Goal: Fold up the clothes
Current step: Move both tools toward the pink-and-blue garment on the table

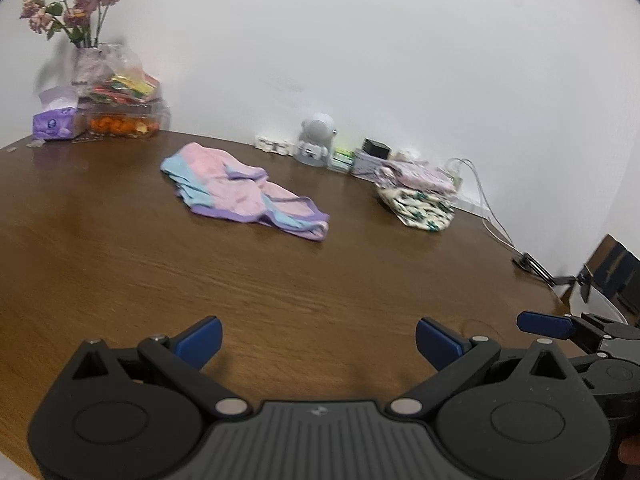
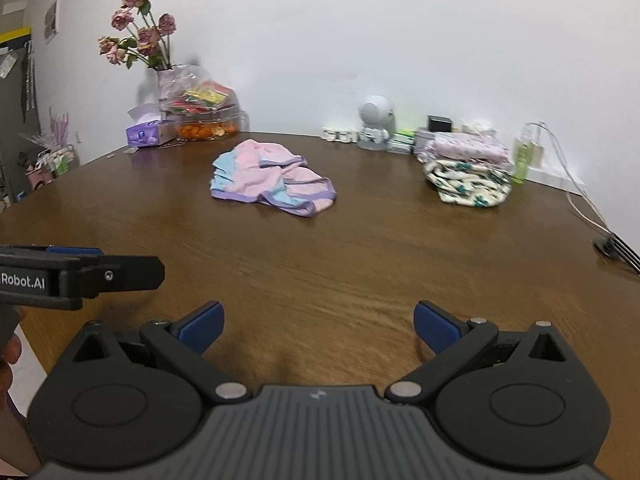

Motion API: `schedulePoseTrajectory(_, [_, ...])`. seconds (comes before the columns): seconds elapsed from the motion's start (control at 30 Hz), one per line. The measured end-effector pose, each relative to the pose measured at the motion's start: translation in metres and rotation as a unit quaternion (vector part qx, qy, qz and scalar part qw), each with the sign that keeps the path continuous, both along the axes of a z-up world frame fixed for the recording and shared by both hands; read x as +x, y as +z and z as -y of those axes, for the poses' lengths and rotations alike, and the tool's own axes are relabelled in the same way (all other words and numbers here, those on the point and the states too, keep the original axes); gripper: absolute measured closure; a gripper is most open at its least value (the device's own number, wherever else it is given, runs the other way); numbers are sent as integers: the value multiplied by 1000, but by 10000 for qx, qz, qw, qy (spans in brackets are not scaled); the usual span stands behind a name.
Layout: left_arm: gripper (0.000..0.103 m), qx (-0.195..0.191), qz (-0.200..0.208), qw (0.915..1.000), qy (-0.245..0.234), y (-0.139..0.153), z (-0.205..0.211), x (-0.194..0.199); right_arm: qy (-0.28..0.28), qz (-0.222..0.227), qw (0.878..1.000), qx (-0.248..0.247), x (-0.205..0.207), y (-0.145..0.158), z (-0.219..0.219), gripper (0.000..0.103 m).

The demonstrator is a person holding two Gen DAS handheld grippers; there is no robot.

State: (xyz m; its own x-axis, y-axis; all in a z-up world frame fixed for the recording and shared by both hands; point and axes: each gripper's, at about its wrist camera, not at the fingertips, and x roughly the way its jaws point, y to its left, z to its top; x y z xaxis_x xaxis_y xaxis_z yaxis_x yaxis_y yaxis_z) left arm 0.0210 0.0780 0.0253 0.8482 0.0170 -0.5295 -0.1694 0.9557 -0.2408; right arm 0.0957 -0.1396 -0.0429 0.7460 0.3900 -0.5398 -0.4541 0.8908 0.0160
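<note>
Both claws, left gripper (image 1: 318, 340) and right gripper (image 2: 316, 326), gape wide and empty over the table (image 1: 280, 280); the crumpled pink garment (image 1: 244, 192) looks soft, light, best pinched along its purple hem.

White lettering "Robot.AI", cut off at its start, on the left gripper (image 2: 80, 276) body

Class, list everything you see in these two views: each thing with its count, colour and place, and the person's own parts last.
table: one, brown wood, under everything
crumpled garment: one, pink, blue and purple, table centre
folded clothes: one stack, floral and pink, far right
flowers: one bunch, dusty pink, far left
tissue box: one, purple, beside flowers
snack container: one, clear, beside tissue box
cable: white, right edge
left gripper: black, blue pads, open
right gripper: black, blue pads, open
</note>
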Motion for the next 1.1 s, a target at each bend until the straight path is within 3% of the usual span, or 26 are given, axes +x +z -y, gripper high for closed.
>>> schedulePoseTrajectory(0.53, [0, 247, 228, 9986, 405, 33, -85, 66, 429, 253, 9987, 72, 93, 24, -66, 0])
schedulePoseTrajectory(0.83, [0, -16, 150, 9969, 771, 40, -132, 144, 571, 149, 9977, 344, 170, 22, -107, 0])
schedulePoseTrajectory(1.1, [0, -72, -418, 9932, 1086, 28, -176, 237, 729, -132, 9972, 136, 247, 3, -154, 0])
